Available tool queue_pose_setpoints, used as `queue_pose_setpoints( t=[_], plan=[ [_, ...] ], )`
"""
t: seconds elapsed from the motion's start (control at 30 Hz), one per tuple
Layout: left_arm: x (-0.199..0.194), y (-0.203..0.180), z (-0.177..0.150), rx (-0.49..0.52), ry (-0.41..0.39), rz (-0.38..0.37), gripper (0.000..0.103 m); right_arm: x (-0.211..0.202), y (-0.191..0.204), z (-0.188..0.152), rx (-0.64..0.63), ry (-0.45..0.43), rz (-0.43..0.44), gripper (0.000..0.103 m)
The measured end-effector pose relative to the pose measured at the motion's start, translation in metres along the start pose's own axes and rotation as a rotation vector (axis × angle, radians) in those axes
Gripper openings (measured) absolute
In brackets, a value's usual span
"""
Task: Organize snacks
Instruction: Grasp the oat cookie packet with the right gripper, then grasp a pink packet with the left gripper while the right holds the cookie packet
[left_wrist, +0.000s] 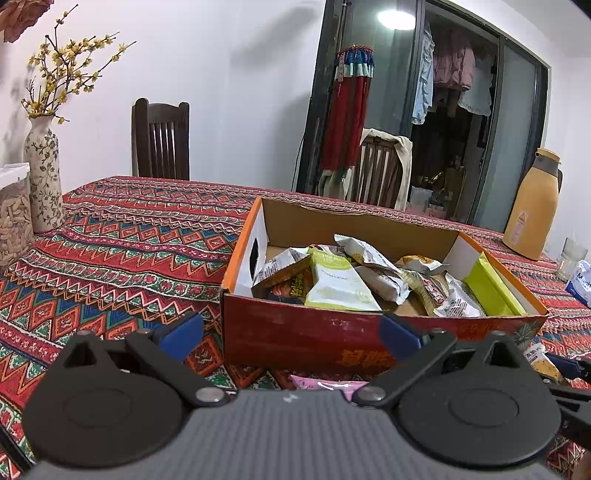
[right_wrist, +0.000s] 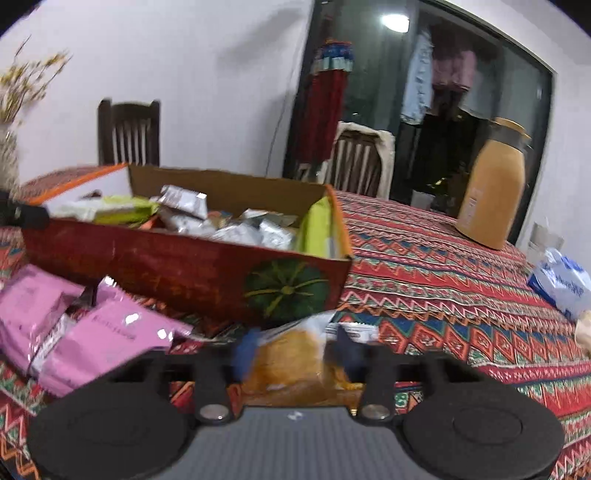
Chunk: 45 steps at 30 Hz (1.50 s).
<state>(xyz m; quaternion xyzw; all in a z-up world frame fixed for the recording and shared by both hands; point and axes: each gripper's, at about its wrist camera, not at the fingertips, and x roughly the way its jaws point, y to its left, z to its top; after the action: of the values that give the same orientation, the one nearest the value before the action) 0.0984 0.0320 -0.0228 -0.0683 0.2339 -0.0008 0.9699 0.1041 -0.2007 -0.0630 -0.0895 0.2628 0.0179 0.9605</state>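
Orange snack packet (right_wrist: 295, 354), snack-filled cardboard box (right_wrist: 184, 266) behind

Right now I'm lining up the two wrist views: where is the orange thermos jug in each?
Left wrist: the orange thermos jug stands at the far right edge, behind the snack box.
Right wrist: the jug stands upper right, on the patterned tablecloth.
Shared landmark: the snack box, left of the jug in both.

A home dining room is shown: a table (left_wrist: 129, 236) draped in a patterned cloth, wooden chairs (left_wrist: 161, 142) set behind it at 12 o'clock, a flower vase (left_wrist: 43, 173) at 10 o'clock, and laundry (left_wrist: 452, 62) hung behind glass doors at 1 o'clock.
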Motion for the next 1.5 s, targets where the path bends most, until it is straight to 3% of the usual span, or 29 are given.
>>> queue_pose_setpoints(
  t=[0.2,0.6,0.97,1.33,1.5],
  plan=[
    [-0.001,0.0,0.0,0.0,0.002,0.0,0.103,-0.004,0.008,-0.001,-0.046,-0.011,-0.011,0.033],
    [-0.001,-0.002,-0.001,0.002,-0.002,0.016,0.103,-0.026,-0.015,-0.005,0.087,-0.151,0.006,0.031],
    [-0.018,0.02,0.01,0.004,0.015,0.078,0.103,-0.033,-0.023,-0.006,0.123,-0.19,0.036,0.031],
    [0.0,0.03,0.004,0.027,0.16,0.097,0.103,-0.035,-0.029,-0.008,0.159,-0.2,0.069,0.031],
    [0.005,0.02,-0.002,-0.002,0.216,0.052,0.103,-0.035,-0.031,-0.008,0.176,-0.199,0.083,0.031]
  ],
)
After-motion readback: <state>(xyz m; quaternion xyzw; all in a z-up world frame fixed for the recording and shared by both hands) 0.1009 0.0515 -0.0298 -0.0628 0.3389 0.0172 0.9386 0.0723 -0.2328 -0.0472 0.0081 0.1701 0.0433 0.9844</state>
